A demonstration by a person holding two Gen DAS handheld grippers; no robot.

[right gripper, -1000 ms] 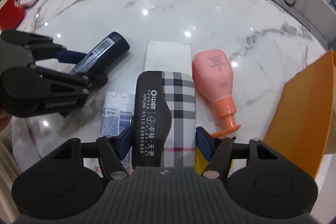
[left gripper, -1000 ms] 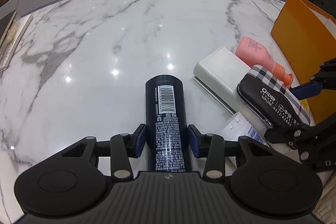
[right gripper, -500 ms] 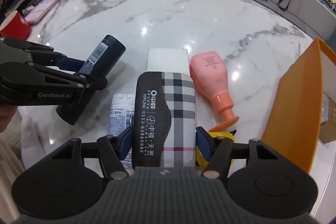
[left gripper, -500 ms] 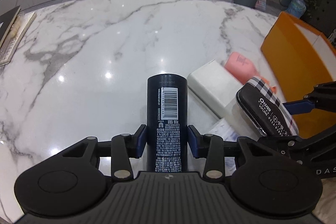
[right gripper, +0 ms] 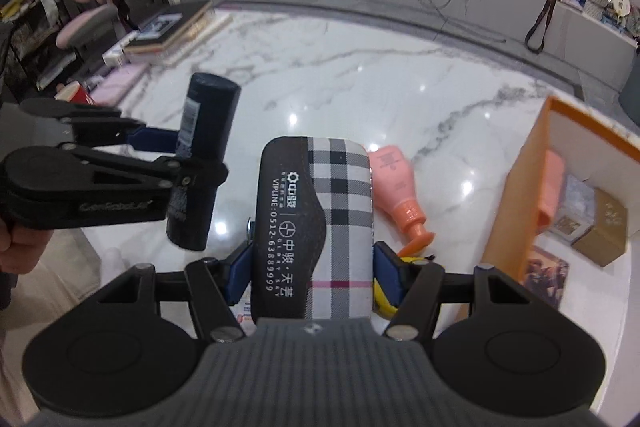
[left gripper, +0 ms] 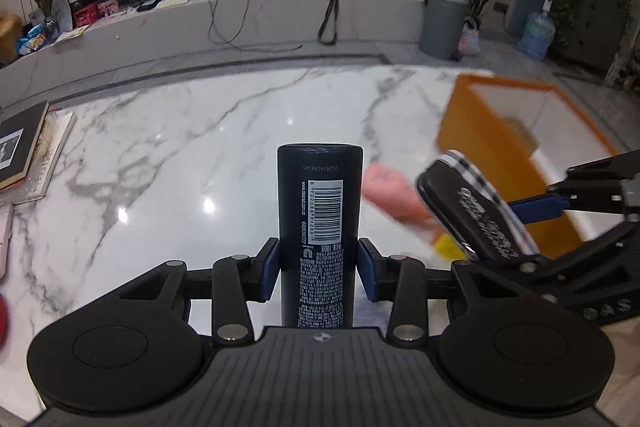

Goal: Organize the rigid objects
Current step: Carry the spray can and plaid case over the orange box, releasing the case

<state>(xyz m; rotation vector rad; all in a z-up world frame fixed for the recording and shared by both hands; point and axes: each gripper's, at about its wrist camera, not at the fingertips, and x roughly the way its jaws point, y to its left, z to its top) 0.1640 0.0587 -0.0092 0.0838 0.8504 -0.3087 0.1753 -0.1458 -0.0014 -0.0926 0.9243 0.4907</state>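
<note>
Marble of the white, grey-veined table top (left gripper: 192,163) fills the space ahead of both grippers and below them. To the right of the right gripper (right gripper: 311,267) stands the open orange cardboard box (right gripper: 516,195), with small cartons and a pink item inside it; in the left wrist view the same box (left gripper: 472,123) is ahead and to the right. The left gripper (left gripper: 319,263) is partly closed, and its blue pads press on both sides of the dark navy cylindrical bottle with a barcode label (left gripper: 320,223), which it holds in the air, clear of the table. The right gripper is closed on the glasses case in black leather and checked fabric (right gripper: 316,227), one blue pad at each side, and the case is also lifted. Just ahead and to the right of this case, the pink plastic bottle with an orange cap (right gripper: 398,191) lies on its side on the marble. A small yellow object (right gripper: 382,297) shows under the right finger; I cannot tell what it is.
</note>
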